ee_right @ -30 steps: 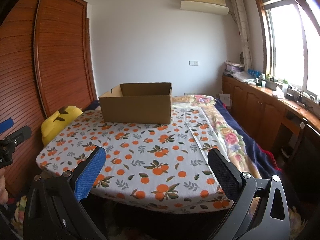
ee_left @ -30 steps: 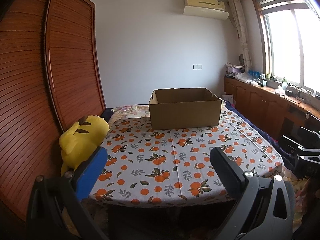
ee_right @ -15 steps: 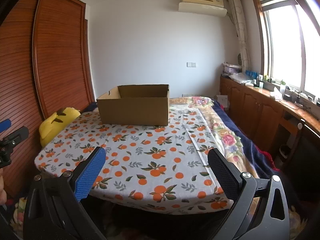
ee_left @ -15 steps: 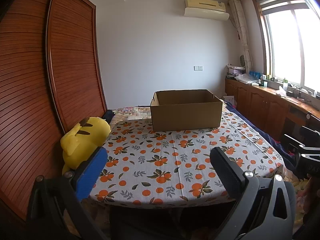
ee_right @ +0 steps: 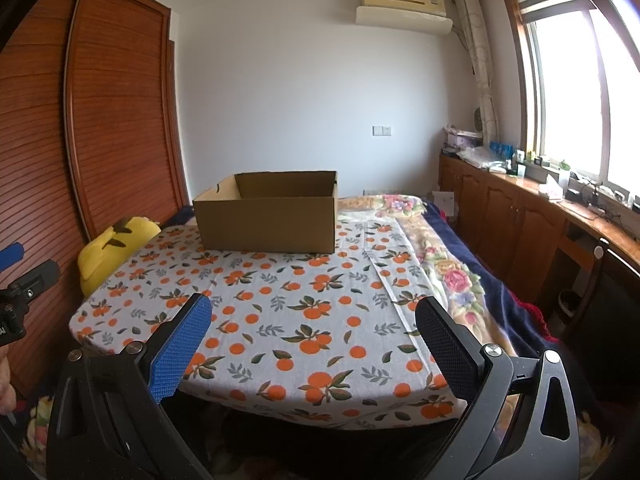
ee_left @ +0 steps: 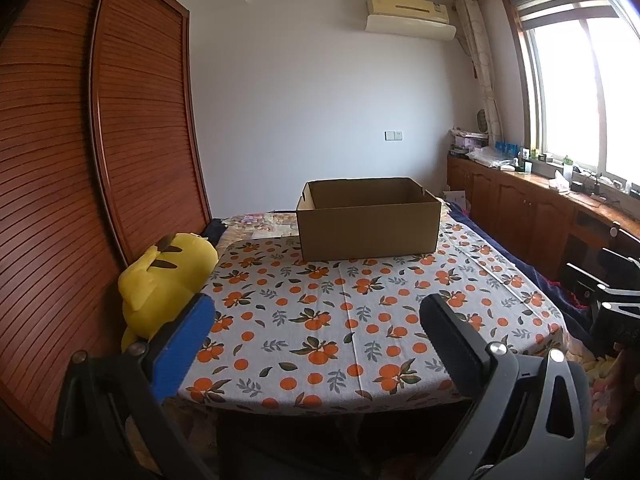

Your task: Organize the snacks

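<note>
- Toward the bench's (ee_left: pixel 348 316) far edge sits my cardboard box (ee_left: pixel 368 222): light, stiff-walled, best taken by its rim.
- Left hand-held gripper (ee_left: pixel 316 320) and right hand-held gripper (ee_right: pixel 312 318) both gape, empty.
- No snacks visible.

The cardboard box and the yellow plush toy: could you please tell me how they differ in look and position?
The cardboard box is brown, rigid and straight-edged; the yellow plush toy is soft and rounded with dark markings. The cardboard box stands upright, top open, on the orange-print tablecloth; the yellow plush toy sits off the cloth's left edge, by the wooden wardrobe. The box looks larger. Neither is touched by a claw.
</note>
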`<action>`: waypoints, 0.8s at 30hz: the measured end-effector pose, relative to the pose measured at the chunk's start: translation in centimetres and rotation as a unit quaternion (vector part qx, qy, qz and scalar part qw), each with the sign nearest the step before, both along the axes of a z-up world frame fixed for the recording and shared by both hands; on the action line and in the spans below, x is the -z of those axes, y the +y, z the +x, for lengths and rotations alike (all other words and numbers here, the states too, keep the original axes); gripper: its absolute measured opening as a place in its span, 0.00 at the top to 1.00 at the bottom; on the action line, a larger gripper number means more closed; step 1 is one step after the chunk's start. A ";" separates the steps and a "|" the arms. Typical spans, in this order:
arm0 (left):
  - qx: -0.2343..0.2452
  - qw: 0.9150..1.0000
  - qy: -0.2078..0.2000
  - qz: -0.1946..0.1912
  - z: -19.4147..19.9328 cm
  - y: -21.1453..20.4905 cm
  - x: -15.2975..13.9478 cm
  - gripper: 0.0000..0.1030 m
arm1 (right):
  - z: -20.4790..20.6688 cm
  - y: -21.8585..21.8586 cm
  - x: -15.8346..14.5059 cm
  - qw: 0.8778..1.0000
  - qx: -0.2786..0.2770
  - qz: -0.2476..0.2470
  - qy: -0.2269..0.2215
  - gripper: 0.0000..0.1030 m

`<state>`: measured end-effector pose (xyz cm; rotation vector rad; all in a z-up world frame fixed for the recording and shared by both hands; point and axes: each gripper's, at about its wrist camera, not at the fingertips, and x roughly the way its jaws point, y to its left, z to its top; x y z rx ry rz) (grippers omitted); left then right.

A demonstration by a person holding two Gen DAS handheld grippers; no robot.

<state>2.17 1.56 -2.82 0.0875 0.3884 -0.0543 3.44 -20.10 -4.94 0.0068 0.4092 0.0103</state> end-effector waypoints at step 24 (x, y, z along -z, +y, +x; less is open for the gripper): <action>0.000 1.000 -0.003 0.003 0.1 -0.1 0.1 0.00 | 0.1 0.1 -0.1 1.000 0.004 0.000 -0.001 0.00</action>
